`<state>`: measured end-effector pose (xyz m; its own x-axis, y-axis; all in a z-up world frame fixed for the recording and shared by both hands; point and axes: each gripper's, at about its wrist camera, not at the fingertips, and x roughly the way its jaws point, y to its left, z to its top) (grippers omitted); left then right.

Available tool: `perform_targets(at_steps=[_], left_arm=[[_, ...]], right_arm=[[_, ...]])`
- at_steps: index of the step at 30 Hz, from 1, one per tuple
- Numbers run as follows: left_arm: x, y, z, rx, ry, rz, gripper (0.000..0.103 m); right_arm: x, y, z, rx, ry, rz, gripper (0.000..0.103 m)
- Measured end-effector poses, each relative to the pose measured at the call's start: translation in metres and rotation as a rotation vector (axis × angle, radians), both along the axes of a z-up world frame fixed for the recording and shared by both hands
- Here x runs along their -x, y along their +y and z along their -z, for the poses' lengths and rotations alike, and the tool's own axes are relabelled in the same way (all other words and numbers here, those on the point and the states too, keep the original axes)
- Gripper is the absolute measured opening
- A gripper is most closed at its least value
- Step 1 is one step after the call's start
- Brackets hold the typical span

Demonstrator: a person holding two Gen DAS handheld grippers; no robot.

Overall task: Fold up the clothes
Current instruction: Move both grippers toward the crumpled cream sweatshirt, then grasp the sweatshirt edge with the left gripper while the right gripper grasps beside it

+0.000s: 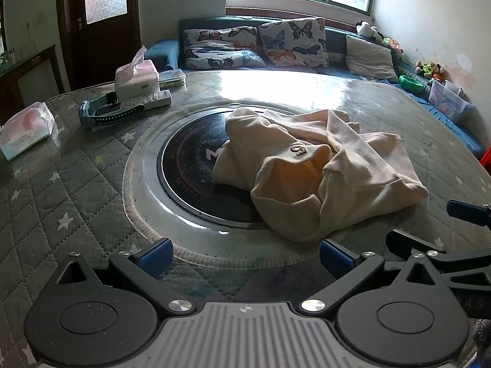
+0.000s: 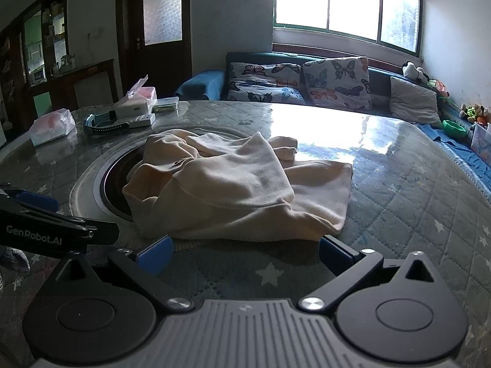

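Note:
A cream sweatshirt [image 1: 319, 165] lies crumpled in a heap on the quilted table, partly over the round black cooktop [image 1: 190, 165]. Its hem faces me and a small dark logo shows on top. My left gripper [image 1: 245, 259] is open, held just short of the heap's near edge, nothing between its blue pads [image 1: 155, 256]. In the right wrist view the same sweatshirt [image 2: 233, 184] spreads ahead, and my right gripper [image 2: 244, 253] is open right at its near hem. The left gripper's side [image 2: 46, 224] shows at the left edge there.
Two tissue packs [image 1: 26, 132] [image 1: 136, 78], a white remote [image 1: 153, 99] and a teal band [image 1: 107, 113] sit at the table's far left. A sofa with butterfly cushions [image 1: 254, 46] runs behind the table. A green bowl [image 1: 412, 81] and toys lie at the right.

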<state>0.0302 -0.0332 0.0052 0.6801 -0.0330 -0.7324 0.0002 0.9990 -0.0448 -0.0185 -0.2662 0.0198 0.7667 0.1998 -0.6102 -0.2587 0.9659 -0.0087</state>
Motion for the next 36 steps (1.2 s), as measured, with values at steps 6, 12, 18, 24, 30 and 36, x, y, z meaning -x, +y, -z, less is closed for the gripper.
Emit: perform_targets(at_steps=[6, 12, 18, 24, 30, 36], left_arm=[[-0.007, 0.0, -0.001, -0.001, 0.003, 0.0, 0.103], [-0.014, 0.0, -0.003, -0.011, 0.002, 0.004, 0.103], [-0.022, 0.0, -0.009, -0.012, -0.009, 0.0, 0.103], [-0.033, 0.004, -0.017, -0.006, -0.021, -0.016, 0.103], [-0.047, 0.007, -0.029, -0.002, -0.041, -0.029, 0.103], [-0.067, 0.008, -0.034, -0.019, -0.051, -0.037, 0.103]], right_arm=[[-0.006, 0.001, -0.001, 0.0, 0.0, -0.005, 0.102], [-0.013, 0.001, -0.005, 0.002, 0.0, -0.021, 0.099], [-0.022, 0.003, -0.011, 0.005, -0.002, -0.04, 0.096], [-0.035, 0.001, -0.017, -0.026, 0.016, -0.052, 0.088], [-0.056, -0.005, -0.033, -0.049, 0.008, -0.057, 0.082], [-0.089, -0.006, -0.036, -0.084, 0.035, -0.06, 0.07]])
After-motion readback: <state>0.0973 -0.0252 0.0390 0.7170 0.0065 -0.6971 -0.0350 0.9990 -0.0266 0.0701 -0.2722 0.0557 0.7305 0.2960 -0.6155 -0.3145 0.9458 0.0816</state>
